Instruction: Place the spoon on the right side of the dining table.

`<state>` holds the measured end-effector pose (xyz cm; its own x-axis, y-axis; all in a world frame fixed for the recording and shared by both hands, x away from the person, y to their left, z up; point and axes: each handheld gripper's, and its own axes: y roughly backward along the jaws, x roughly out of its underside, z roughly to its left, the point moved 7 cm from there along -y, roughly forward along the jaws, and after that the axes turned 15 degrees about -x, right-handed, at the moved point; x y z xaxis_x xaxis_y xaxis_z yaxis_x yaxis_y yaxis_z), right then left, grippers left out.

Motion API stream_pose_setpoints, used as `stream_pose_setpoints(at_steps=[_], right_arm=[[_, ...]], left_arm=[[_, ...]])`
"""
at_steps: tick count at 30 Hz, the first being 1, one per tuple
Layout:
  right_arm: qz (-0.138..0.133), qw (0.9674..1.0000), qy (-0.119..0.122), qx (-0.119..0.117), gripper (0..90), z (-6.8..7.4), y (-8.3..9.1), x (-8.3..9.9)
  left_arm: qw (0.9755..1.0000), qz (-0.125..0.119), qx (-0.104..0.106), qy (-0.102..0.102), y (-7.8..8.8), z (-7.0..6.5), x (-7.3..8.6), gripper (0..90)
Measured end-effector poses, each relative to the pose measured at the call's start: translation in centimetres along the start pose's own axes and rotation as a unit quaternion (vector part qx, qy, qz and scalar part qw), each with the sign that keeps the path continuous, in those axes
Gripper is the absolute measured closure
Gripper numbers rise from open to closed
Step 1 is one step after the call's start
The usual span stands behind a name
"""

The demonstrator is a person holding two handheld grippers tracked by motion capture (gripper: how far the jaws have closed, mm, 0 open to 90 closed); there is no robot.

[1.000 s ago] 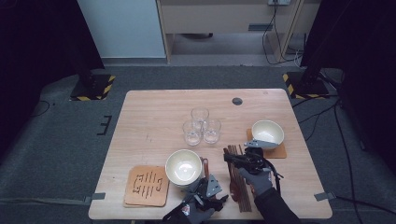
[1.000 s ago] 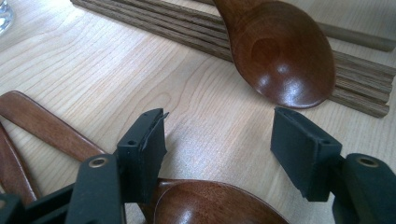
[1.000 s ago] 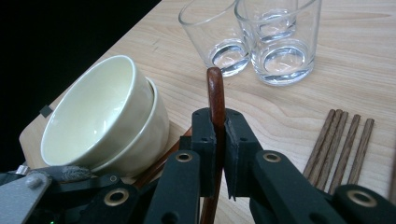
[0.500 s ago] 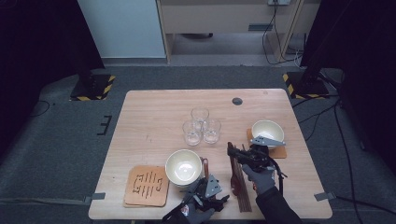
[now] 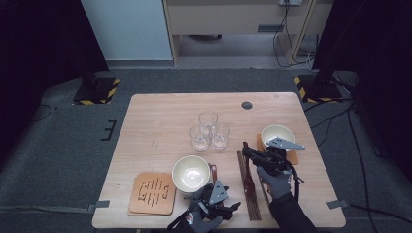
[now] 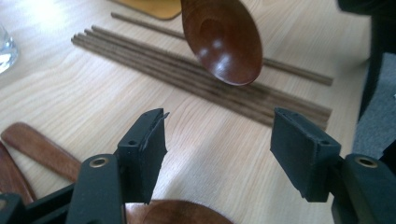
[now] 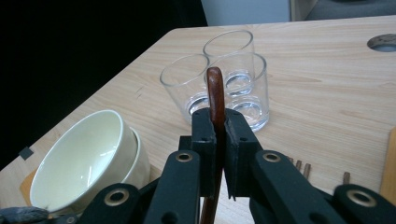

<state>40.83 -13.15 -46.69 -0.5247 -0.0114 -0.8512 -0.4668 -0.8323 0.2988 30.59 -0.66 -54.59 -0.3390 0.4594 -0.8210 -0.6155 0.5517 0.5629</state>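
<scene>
My right gripper (image 5: 247, 153) is shut on the handle of a dark wooden spoon (image 5: 248, 182), which hangs tilted above the table right of centre. In the right gripper view the jaws (image 7: 217, 122) pinch the spoon handle (image 7: 215, 88), which points toward three glasses (image 7: 224, 79). My left gripper (image 5: 232, 208) rests low at the table's front edge, jaws open and nothing between them. In the left gripper view (image 6: 219, 123) the hanging spoon's bowl (image 6: 224, 39) hovers just beyond the open jaws, over a row of chopsticks (image 6: 187, 70).
Three clear glasses (image 5: 209, 131) cluster mid-table. A cream bowl (image 5: 191, 173) sits front centre and another (image 5: 277, 133) on an orange coaster at right. A wooden coaster (image 5: 153, 192) lies front left. Chopsticks (image 5: 250, 204) lie in front. More spoon handles (image 6: 37, 149) lie near the left jaw.
My right gripper has risen slightly with the spoon, lifting it off the chopsticks. The left gripper has stayed put.
</scene>
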Motion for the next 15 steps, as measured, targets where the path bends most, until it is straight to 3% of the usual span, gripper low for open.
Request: stream_pose_setpoints(at_steps=[15], right_arm=[[-0.010, 0.9997, 0.009, 0.020, 84.3, -0.5, 0.8, -0.8]], left_arm=[[0.9985, -0.046, 0.004, 0.031, 2.3, 1.6, -2.6, 34.8]])
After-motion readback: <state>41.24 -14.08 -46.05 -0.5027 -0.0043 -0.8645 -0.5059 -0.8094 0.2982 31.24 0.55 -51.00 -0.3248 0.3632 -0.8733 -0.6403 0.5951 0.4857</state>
